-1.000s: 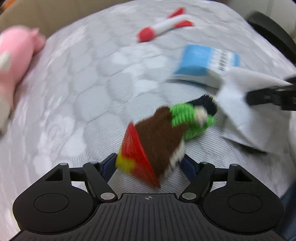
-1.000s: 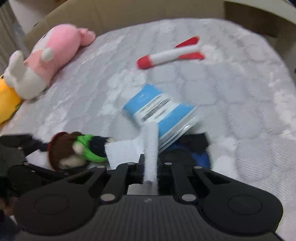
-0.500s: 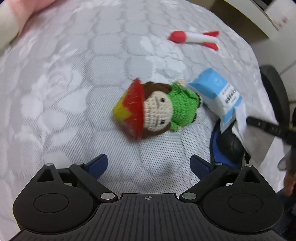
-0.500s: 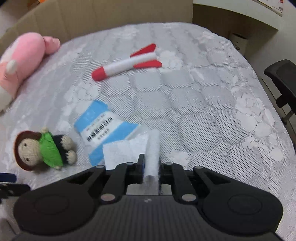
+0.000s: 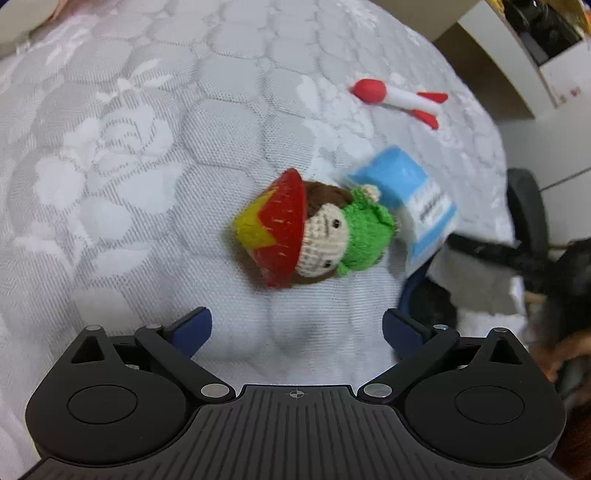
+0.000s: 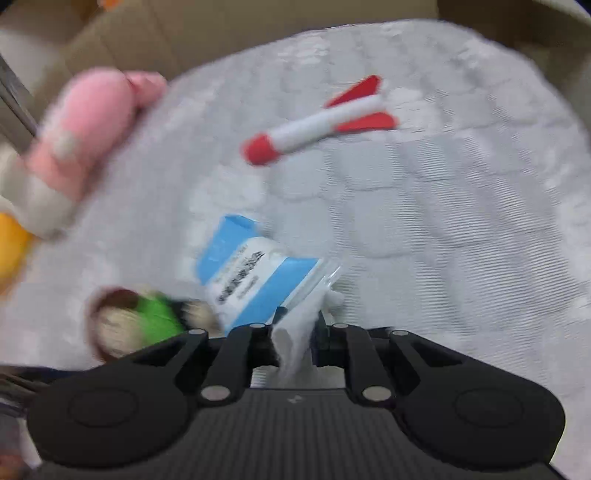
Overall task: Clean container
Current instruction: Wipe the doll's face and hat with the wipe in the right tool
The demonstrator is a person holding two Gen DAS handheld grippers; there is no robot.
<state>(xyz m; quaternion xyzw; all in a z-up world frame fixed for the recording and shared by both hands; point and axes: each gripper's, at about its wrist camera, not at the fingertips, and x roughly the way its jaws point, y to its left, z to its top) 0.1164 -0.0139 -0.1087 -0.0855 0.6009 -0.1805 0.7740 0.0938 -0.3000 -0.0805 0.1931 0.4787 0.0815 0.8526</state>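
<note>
Both tongs hover above the doll, clear of it.

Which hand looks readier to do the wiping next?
The right. Its fingers are already pinching the white tissue. The left gripper has just opened, is empty, and hangs over the knitted doll lying on the bed.

**Quilted bed, tan surround, shelf unit beyond**

A bed with a white quilted cover, hexagon-stitched and flower-patterned, fills both views. A tan panel rises just behind the bed's far edge. Beyond the bed's right side stand a white shelf unit and 1 black office chair. Lighting is soft and even.
</note>
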